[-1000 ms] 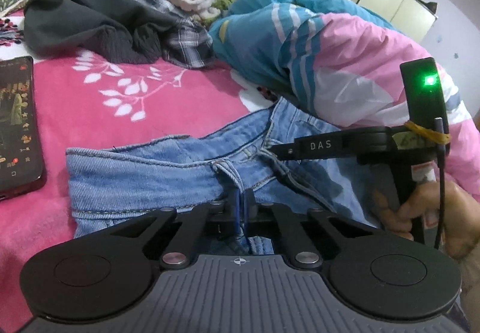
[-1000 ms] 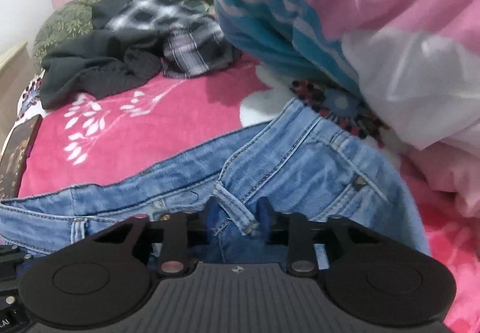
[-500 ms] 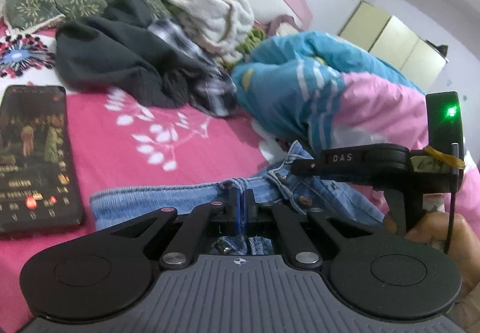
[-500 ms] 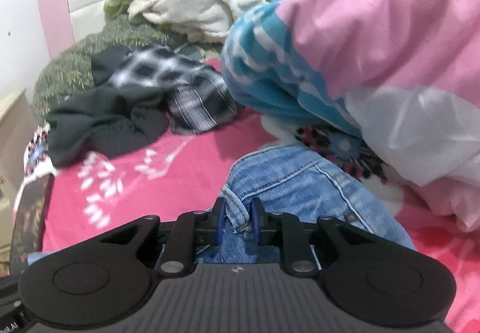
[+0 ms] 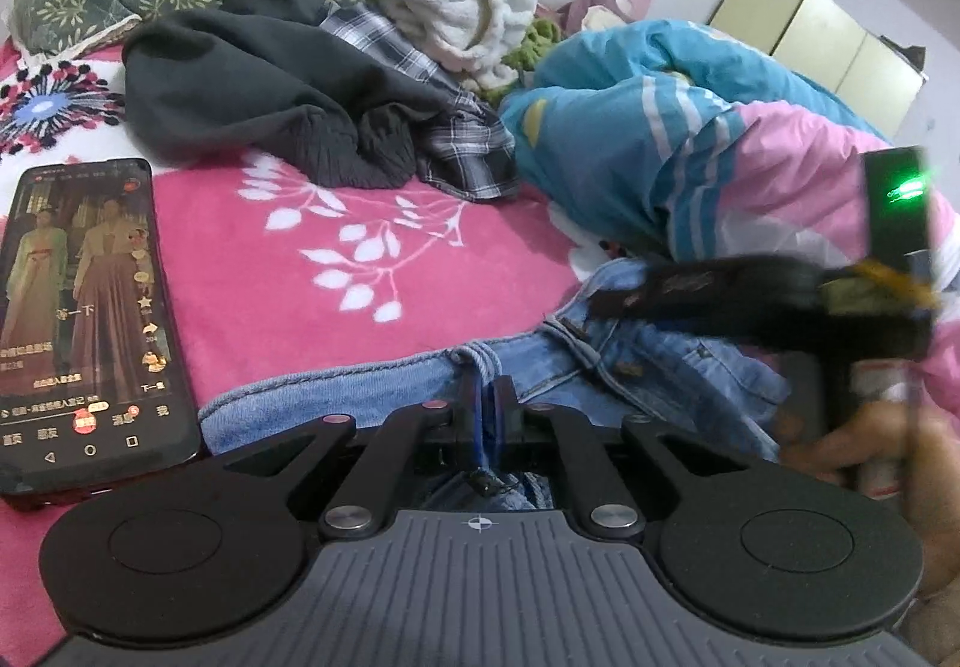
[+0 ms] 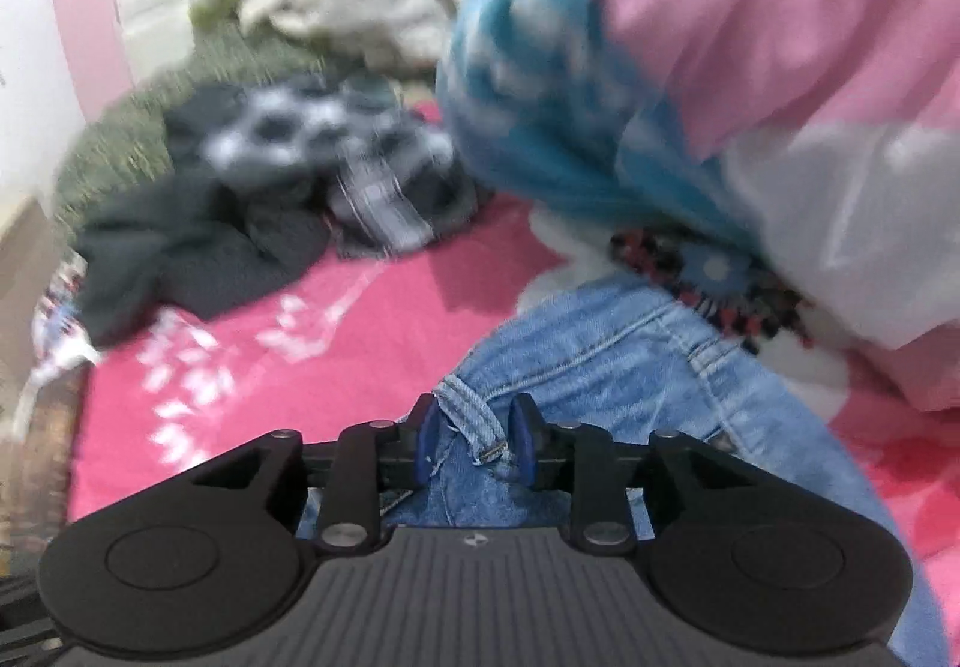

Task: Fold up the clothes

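Light blue jeans (image 5: 360,397) lie on the pink bedspread (image 5: 336,259), their waistband raised toward me. My left gripper (image 5: 486,397) is shut on the waistband beside a belt loop. In the right wrist view the jeans (image 6: 606,367) bunch up under my right gripper (image 6: 475,442), which is shut on a fold of denim with a belt loop between its blue pads (image 6: 428,442). The left wrist view shows the right gripper (image 5: 600,307) blurred, just right of my left one, with a hand (image 5: 870,445) on its handle.
A phone (image 5: 84,319) with its screen lit lies at the left on the bedspread. A heap of dark, plaid and white clothes (image 5: 336,66) sits behind. A blue, pink and white quilt (image 5: 690,156) bulges at the right, close to the jeans.
The right gripper closed on the denim about a second ago and its pads now stand a little wider. Both grippers have drawn the waistband up and back. The right wrist view is motion-blurred.
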The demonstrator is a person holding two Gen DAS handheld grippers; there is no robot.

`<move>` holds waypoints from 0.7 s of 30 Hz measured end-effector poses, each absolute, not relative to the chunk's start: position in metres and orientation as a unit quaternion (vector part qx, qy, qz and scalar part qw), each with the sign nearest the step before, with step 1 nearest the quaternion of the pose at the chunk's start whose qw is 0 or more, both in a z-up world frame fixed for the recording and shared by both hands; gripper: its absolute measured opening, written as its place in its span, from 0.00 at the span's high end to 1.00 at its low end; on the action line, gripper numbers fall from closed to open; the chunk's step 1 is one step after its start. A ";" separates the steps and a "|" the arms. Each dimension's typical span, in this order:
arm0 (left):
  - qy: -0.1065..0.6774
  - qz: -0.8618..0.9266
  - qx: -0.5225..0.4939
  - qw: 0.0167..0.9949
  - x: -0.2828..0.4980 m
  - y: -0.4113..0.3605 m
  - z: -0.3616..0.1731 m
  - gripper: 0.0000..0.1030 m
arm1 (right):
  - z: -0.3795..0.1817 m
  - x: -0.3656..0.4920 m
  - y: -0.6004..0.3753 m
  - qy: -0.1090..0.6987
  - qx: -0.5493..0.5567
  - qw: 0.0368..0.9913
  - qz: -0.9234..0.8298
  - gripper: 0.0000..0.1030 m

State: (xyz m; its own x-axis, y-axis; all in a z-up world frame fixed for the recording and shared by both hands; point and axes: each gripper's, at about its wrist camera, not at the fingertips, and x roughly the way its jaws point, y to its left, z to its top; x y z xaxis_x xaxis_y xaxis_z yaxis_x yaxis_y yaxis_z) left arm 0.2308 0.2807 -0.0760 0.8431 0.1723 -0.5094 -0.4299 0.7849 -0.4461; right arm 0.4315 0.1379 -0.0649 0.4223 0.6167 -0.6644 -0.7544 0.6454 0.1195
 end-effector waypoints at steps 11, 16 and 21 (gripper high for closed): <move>0.241 0.202 -0.263 0.912 0.229 0.274 -0.067 0.95 | -0.099 0.476 0.129 0.379 -0.102 0.852 0.346 0.73; 0.221 0.220 -0.233 0.921 0.223 0.265 -0.061 0.94 | -0.071 0.473 0.101 0.390 -0.076 0.850 0.345 0.73; 0.190 0.243 -0.207 0.928 0.216 0.259 -0.053 0.93 | -0.002 0.438 -0.004 0.343 -0.022 0.874 0.343 0.66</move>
State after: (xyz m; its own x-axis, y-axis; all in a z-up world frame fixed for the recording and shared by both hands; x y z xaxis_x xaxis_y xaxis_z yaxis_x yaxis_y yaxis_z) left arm 0.2161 0.2587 -0.0529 0.8097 0.3732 -0.4528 -0.5304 0.7957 -0.2926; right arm 0.4375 -0.0045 -0.0024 0.5296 0.5841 -0.6152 -0.6139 0.7643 0.1973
